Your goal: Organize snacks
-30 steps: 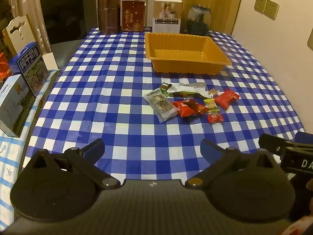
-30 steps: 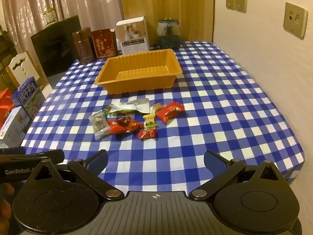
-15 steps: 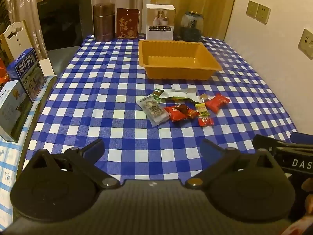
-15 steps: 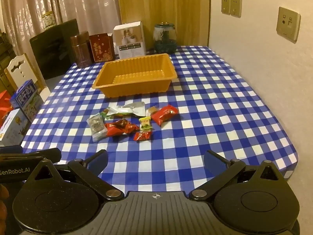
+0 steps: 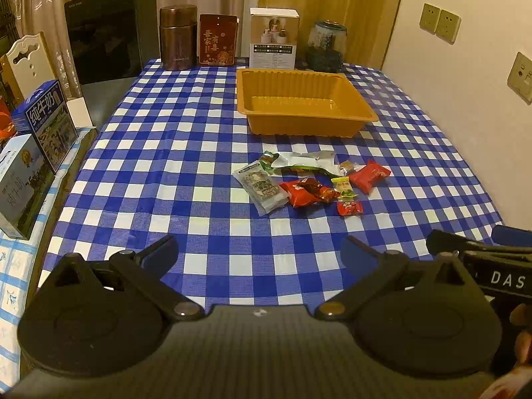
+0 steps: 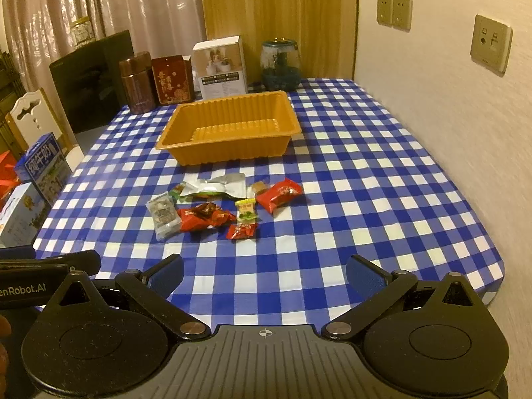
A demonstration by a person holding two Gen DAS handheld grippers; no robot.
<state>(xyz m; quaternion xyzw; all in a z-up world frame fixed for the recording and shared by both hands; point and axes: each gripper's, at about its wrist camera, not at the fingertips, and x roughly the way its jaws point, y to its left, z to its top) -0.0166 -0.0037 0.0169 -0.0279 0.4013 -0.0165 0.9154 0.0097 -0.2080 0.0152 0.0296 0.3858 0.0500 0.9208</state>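
Note:
An empty orange tray [image 5: 364, 103] [image 6: 292, 123] sits at the middle back of the blue checked table. In front of it lies a cluster of several wrapped snacks: a clear packet [image 5: 261, 188] [image 6: 162, 216], a silver pouch [image 5: 304, 161] [image 6: 216, 184], a red wrapper [image 5: 307, 193] [image 6: 202, 218], a red pillow pack [image 5: 369, 176] [image 6: 279, 194], a yellow-green candy [image 5: 344, 188] [image 6: 246, 211] and a small red candy [image 5: 349, 207] [image 6: 242, 231]. My left gripper [image 5: 259, 252] and right gripper [image 6: 265, 267] hover open near the table's front edge, both well short of the snacks and holding nothing.
Along the back stand a brown canister [image 5: 178, 36], a red box [image 5: 217, 40], a white box [image 5: 273, 38] and a glass jar [image 5: 326, 45]. Milk cartons [image 5: 45, 123] sit on a side surface to the left. A wall [image 6: 449, 99] runs along the right.
Both grippers have drawn back and risen a little, so the snacks and tray look farther away. Nothing on the table has moved.

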